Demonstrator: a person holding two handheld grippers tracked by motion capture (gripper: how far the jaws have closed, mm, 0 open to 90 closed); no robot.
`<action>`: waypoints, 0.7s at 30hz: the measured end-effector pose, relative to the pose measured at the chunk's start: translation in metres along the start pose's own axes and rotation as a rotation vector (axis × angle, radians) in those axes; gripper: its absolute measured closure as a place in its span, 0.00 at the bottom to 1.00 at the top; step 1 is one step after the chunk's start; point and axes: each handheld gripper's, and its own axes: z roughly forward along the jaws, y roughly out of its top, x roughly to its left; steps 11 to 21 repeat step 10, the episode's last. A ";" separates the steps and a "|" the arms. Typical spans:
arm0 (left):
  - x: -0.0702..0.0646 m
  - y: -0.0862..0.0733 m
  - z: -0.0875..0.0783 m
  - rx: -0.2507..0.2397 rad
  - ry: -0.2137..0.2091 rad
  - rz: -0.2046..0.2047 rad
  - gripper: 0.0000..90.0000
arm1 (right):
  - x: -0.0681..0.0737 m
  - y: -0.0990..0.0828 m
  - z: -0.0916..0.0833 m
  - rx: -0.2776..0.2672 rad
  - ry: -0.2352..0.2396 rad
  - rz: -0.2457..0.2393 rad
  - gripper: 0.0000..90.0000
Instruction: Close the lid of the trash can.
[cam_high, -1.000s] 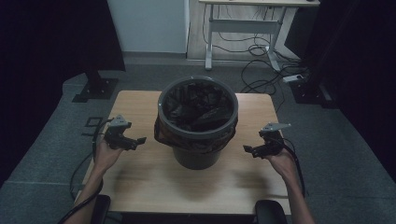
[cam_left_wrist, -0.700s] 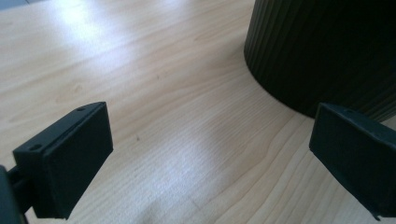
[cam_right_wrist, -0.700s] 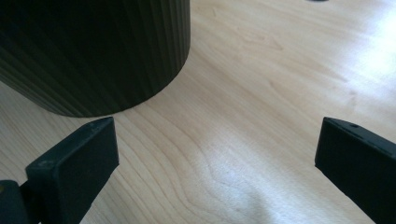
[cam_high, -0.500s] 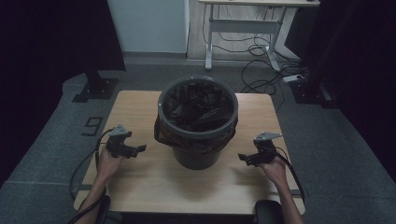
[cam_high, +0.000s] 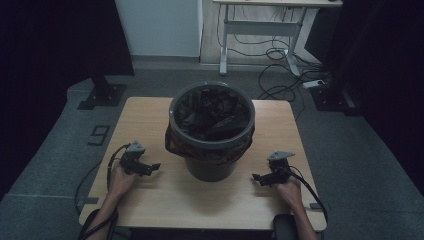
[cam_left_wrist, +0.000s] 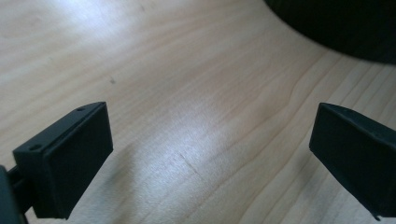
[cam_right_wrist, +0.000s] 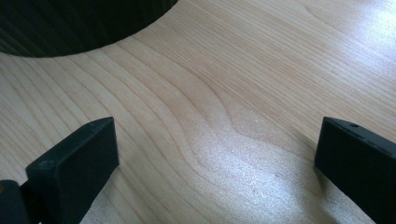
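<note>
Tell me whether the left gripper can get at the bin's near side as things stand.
Probably yes: the left gripper is open and only bare table lies between it and the bin.

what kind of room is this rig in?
Probably a lab or office set up for recording, not a home. A small wooden table holds just a bin lined with a black bag; behind it stands a metal-framed desk with loose cables on grey carpet, and dark curtains flank both sides.

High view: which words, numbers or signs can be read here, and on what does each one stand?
"9": on the grey floor, a dark mark left of the table; it reads like a 9.
Bin, left gripper, right gripper: no text readable.
</note>
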 end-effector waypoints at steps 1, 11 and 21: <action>-0.001 -0.001 0.002 0.010 0.001 0.004 0.00 | 0.000 0.000 0.000 0.001 0.000 0.002 0.00; -0.004 0.001 0.008 0.085 0.015 0.012 0.00 | 0.003 0.000 0.001 0.019 -0.030 -0.036 0.00; -0.004 0.001 0.008 0.085 0.015 0.012 0.00 | 0.003 0.000 0.001 0.019 -0.030 -0.036 0.00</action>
